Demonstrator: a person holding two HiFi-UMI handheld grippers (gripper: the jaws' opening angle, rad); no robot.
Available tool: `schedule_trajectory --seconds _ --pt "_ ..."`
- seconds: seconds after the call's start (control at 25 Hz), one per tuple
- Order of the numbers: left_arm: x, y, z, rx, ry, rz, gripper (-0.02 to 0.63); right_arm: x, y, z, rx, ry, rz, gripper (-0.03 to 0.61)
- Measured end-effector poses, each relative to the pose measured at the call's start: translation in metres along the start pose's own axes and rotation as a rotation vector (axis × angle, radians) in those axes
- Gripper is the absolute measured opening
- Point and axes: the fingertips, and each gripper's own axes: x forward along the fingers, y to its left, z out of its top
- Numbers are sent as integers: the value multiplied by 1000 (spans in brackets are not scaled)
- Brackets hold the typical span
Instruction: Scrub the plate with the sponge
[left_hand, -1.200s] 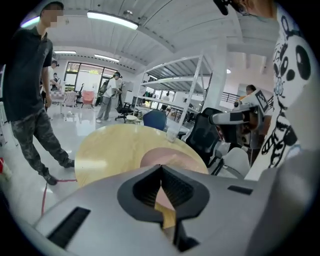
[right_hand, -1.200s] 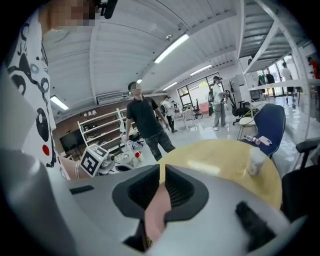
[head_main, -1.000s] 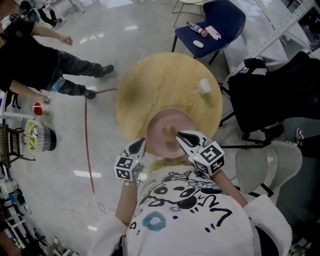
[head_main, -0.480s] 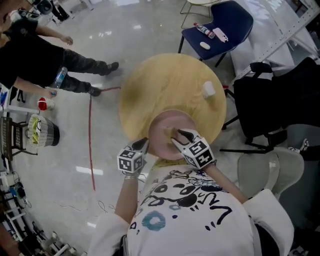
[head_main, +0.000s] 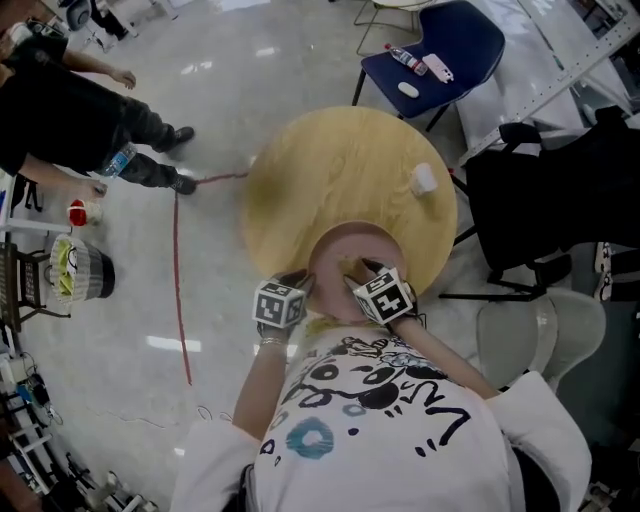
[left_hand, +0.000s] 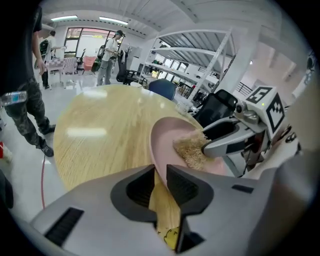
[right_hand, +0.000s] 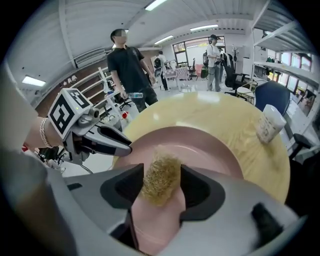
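the pink plate (head_main: 348, 243) sits at the near edge of the round wooden tabletop (head_main: 340, 160), the edge closest to my body, and both of my grippers are down at it. my left gripper (left_hand: 160, 169) has its jaws clenched on the plate's left rim: in the left gripper view the thin pink edge runs straight up through the narrow slot between the two pads, with the wood grain of the table showing just below it. my right gripper (right_hand: 162, 170) is over the plate's near part, and its jaws have just been opening; they now stand wide and released. the sponge (right_hand: 161, 179), a coarse straw-coloured pad, stands between them and rests on the plate's surface. it fills most of the gap, and i cannot see either pad squeezing it. from the right gripper view the tips of my left gripper reach the plate's rim on the left side, well apart from the sponge. from the head view the two marker cubes lie side by side at the table's near edge, each above a wrist. a small white object (head_main: 424, 179) stands near the right edge of the tabletop, well apart from the plate. beyond the far edge, on the floor, is a blue chair (head_main: 455, 40) with a few small items on its seat.
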Motion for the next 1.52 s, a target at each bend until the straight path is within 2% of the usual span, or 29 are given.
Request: schedule_trajectory --seconds 0.2,0.32,0.36,0.56,0.72,0.96,1.2,1.36,1.52 --pt "0 1 3 -30 -4 22 71 9 11 0 -42 24 33 218" --pt "0 0 5 -79 -45 39 61 9 17 9 -79 9 76 117" --pt "0 1 6 -100 -61 41 58 10 20 11 -100 10 91 109" --pt "0 2 7 -123 -90 61 51 25 30 24 -236 35 114 96" --pt "0 2 6 -131 -87 60 49 29 16 38 -287 49 83 91" --pt "-1 5 7 -154 -115 83 44 20 -34 46 -264 65 -23 89" --pt "-3 6 2 -187 -131 101 40 -3 -69 20 -249 140 -115 87" --pt "-5 5 6 -193 -158 123 37 -21 -78 -1 -224 156 -134 87" --pt "-3 4 10 -173 -176 152 29 -34 -70 -24 -192 167 -118 87"
